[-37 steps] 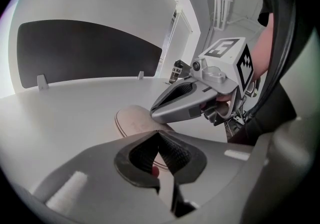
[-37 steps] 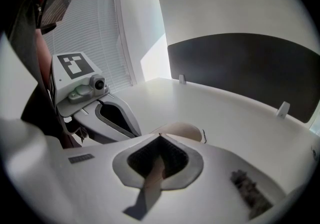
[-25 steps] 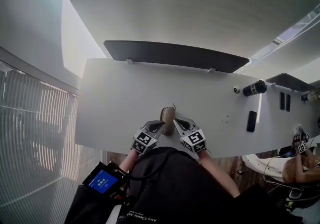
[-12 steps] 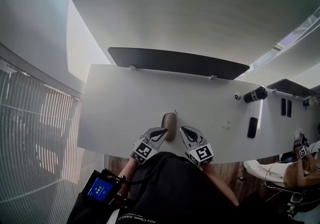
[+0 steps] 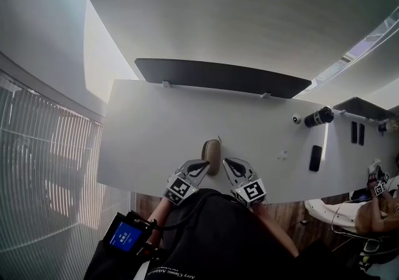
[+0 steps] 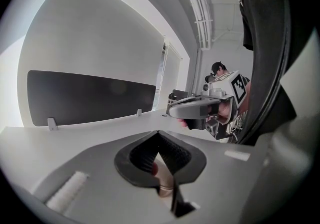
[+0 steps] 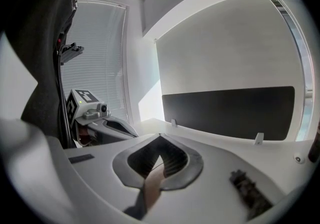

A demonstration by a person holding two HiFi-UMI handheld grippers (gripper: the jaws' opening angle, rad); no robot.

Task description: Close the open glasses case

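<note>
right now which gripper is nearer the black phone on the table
Right. The right gripper sits to the left of the phone; the left gripper lies farther left, on the other side of the glasses case.

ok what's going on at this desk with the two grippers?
A person stands at the near edge of the white desk, with the left hand-held gripper and the right hand-held gripper flanking a tan glasses case. Both have their jaws together, and neither grips the case. In the head view the case looks closed, though it is small there.
</note>
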